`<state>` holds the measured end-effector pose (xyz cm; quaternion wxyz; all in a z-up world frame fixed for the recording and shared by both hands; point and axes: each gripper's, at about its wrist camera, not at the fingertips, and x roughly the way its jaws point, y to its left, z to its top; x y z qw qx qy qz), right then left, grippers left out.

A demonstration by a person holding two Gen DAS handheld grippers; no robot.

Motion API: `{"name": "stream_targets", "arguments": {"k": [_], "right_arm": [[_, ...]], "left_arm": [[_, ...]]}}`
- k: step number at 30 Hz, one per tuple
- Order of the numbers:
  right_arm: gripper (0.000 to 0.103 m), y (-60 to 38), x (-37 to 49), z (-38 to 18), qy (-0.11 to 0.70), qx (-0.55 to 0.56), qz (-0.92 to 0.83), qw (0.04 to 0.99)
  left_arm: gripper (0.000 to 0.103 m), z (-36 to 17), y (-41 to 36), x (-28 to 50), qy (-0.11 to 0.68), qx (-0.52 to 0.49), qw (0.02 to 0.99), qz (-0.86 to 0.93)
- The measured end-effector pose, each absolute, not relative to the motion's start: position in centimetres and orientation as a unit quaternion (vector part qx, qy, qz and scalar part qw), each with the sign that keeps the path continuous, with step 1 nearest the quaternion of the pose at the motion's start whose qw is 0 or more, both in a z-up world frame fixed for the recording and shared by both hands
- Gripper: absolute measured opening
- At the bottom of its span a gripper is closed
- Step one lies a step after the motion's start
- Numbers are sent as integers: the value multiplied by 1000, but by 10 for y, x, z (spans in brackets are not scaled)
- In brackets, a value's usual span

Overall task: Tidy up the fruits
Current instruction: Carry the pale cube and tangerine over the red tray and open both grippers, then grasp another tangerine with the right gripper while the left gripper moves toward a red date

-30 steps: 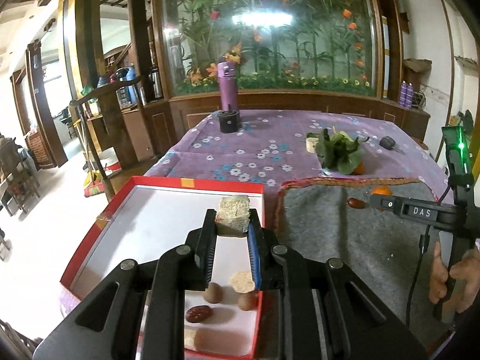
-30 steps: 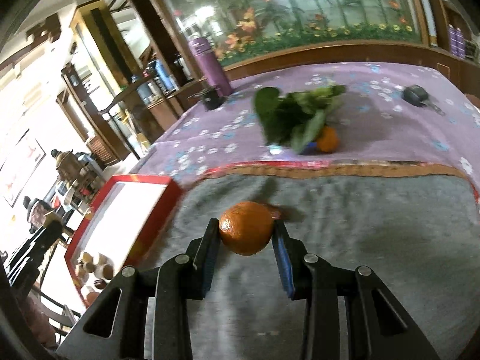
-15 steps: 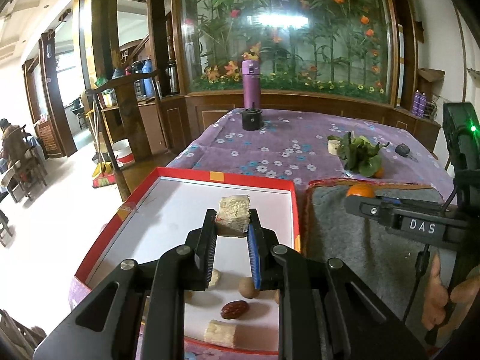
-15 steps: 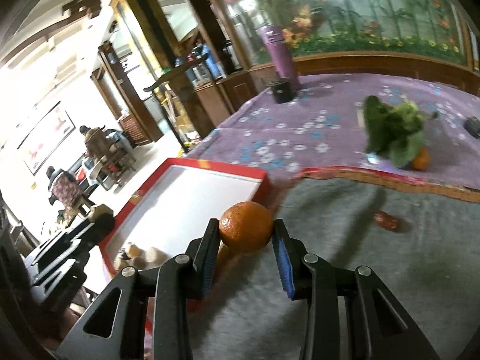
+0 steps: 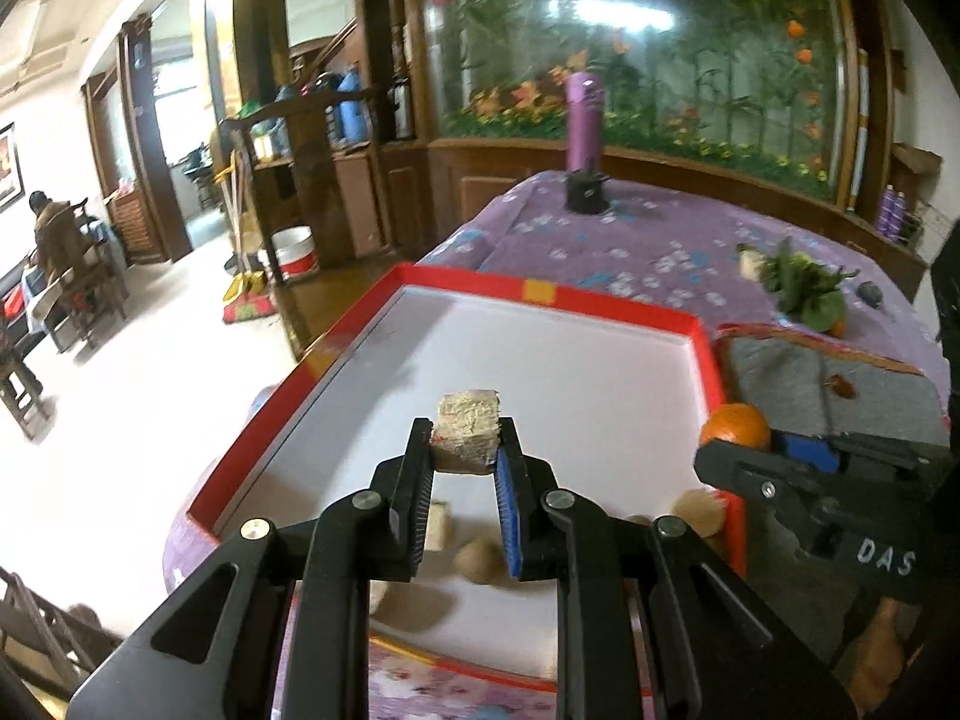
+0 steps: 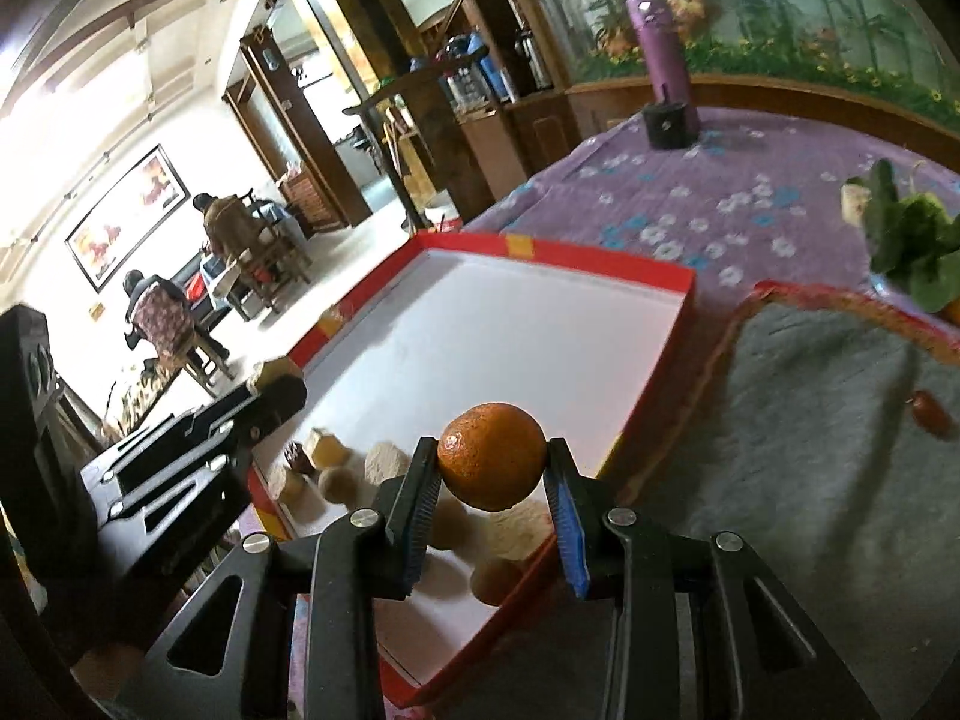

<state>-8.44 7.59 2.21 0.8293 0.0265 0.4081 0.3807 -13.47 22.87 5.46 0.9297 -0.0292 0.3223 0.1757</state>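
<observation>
My left gripper (image 5: 465, 459) is shut on a pale fibrous chunk (image 5: 467, 437) and holds it above the white floor of the red-rimmed tray (image 5: 600, 304). My right gripper (image 6: 491, 468) is shut on an orange (image 6: 491, 455) and holds it above the tray's near right rim (image 6: 651, 393). The orange also shows in the left wrist view (image 5: 734, 425), at the tray's right wall. Several small round brown fruits (image 6: 336, 483) and pale chunks (image 6: 327, 447) lie in the tray's near end. A red date (image 6: 932, 413) lies on the grey mat (image 6: 810, 480).
A leafy bunch (image 5: 804, 288) with another orange (image 5: 837, 327) lies on the purple flowered cloth (image 5: 630, 246) behind the mat. A purple bottle (image 5: 583, 120) and a black cup (image 5: 585, 192) stand at the far table edge. The table drops off to the left.
Both grippers have swung left. The right gripper carried the orange from over the grey mat to over the tray's right rim. The left gripper still holds its chunk over the tray.
</observation>
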Motion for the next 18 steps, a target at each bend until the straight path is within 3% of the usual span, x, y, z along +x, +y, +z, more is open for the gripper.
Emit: {"name": "stream_targets", "arguments": {"k": [11, 13, 15, 18], "right_arm": [[40, 82, -87, 5, 420, 22, 398, 815], [41, 77, -86, 7, 421, 35, 401, 813], [42, 70, -86, 11, 415, 47, 403, 815], [43, 55, -83, 18, 405, 62, 397, 821]], "left_arm": [[18, 32, 234, -125, 359, -22, 911, 201], [29, 31, 233, -125, 361, -17, 909, 208], [57, 34, 231, -127, 356, -17, 910, 210], [60, 43, 220, -130, 338, -10, 919, 203]]}}
